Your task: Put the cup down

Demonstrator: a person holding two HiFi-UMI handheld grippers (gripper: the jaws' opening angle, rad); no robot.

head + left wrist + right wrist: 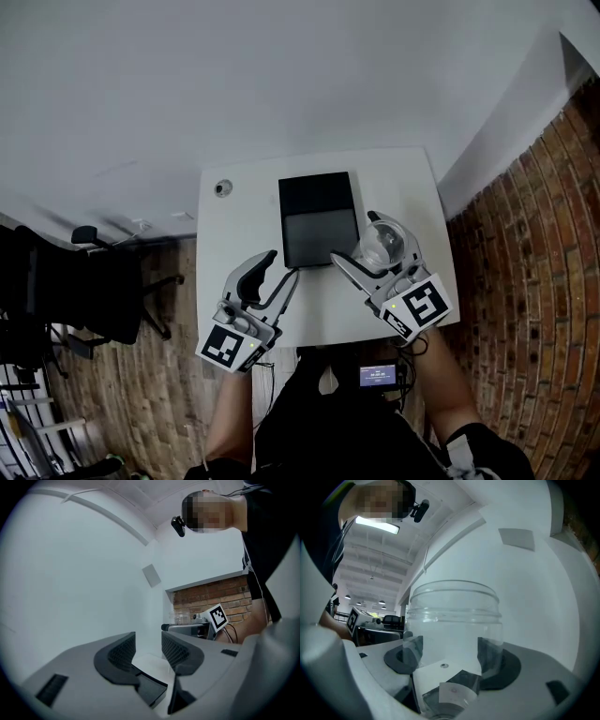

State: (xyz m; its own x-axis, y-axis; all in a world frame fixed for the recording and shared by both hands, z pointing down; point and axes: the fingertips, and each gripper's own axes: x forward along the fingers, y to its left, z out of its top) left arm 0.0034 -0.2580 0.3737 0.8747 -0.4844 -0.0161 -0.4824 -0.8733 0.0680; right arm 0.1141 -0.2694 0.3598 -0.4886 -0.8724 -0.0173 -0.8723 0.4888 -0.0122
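A clear plastic cup [454, 630] stands upright between the jaws of my right gripper [452, 656], which is shut on its lower half. In the head view the cup [381, 246] and the right gripper [373, 247] are over the right part of the white table [412, 187], just right of a black device [319, 217]. Whether the cup's base touches the table cannot be told. My left gripper [281, 267] is over the table's front left, open, with nothing between its fingers. In the left gripper view the cup [180, 617] shows far off beyond the open left gripper [147, 648].
A round cable hole [222, 188] sits in the table's far left corner. A brick wall [534, 234] runs along the right, close to the table edge. A black office chair [75, 281] stands on the wooden floor to the left.
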